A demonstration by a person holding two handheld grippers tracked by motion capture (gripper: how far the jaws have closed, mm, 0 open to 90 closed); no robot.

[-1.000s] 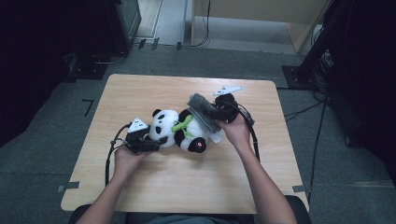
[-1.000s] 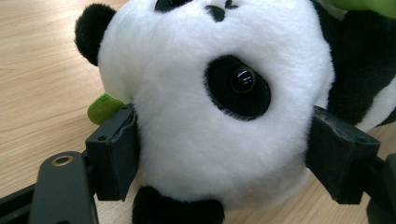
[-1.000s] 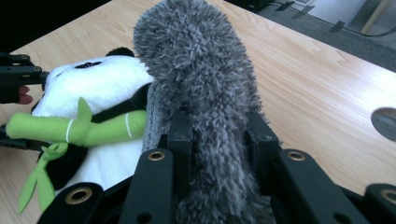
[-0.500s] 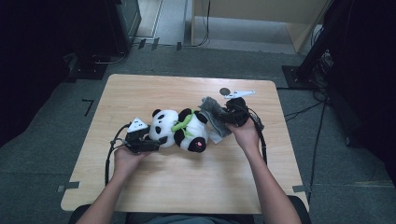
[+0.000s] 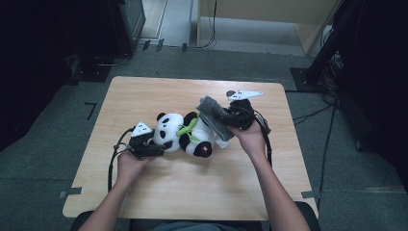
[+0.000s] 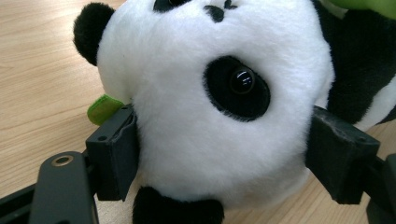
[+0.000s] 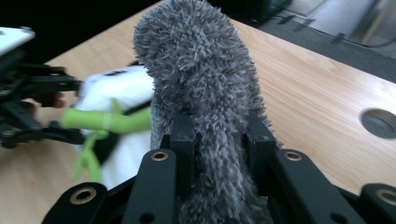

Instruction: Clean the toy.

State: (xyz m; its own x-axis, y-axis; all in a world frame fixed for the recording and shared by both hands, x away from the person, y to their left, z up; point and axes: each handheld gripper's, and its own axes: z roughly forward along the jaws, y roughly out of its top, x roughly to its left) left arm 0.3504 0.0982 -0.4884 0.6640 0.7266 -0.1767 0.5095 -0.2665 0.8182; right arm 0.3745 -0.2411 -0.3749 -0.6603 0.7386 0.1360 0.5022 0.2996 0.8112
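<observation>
Left tongs (image 6: 224, 154) clamp the panda's head (image 6: 219, 102); right tongs (image 7: 219, 140) pinch the grey cloth (image 7: 201, 84) above it. Keep the panda pinned and wipe gently.

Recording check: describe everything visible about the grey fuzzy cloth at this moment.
The grey fuzzy cloth looks like shaggy microfibre, dark grey, with a dense looped pile. It is bunched into a thick fold and pinched between the black jaws of the right tongs, its free end rising above them. In the high view the cloth is a long strip held by the right-hand tongs, slanting over the table beside the plush panda's body, over something pale at its lower end. Whether it touches the panda cannot be told.
</observation>
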